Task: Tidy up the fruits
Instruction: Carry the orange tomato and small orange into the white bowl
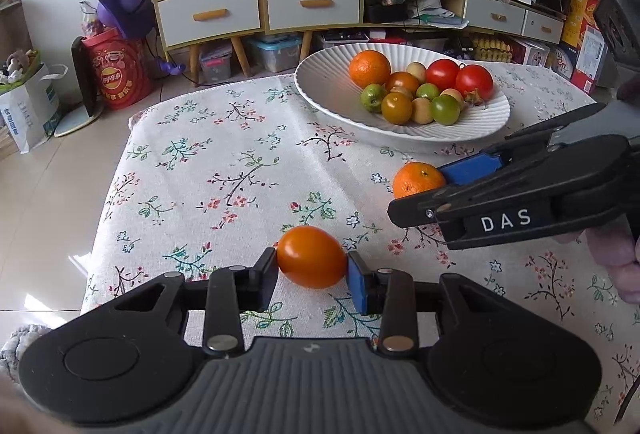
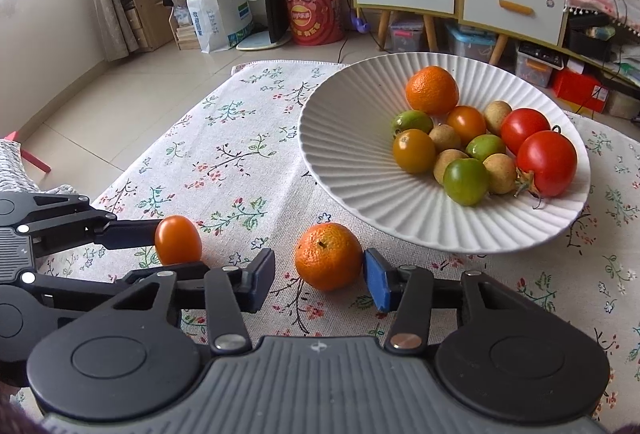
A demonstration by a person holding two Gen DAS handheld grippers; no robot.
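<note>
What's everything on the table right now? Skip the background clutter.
tablecloth: 1, white floral, covers table
bowl: 1, white ribbed, far side
bowl mandarin: 1, orange, in bowl
loose mandarin: 1, orange, on cloth
red tomatoes: 2, in bowl
orange tomatoes: 2, in bowl
held tomato: 1, orange, near edge
green fruits: 3, in bowl
beige fruits: 4, in bowl
left tongs: black, gripping held tomato
right tongs: black, open around loose mandarin
</note>
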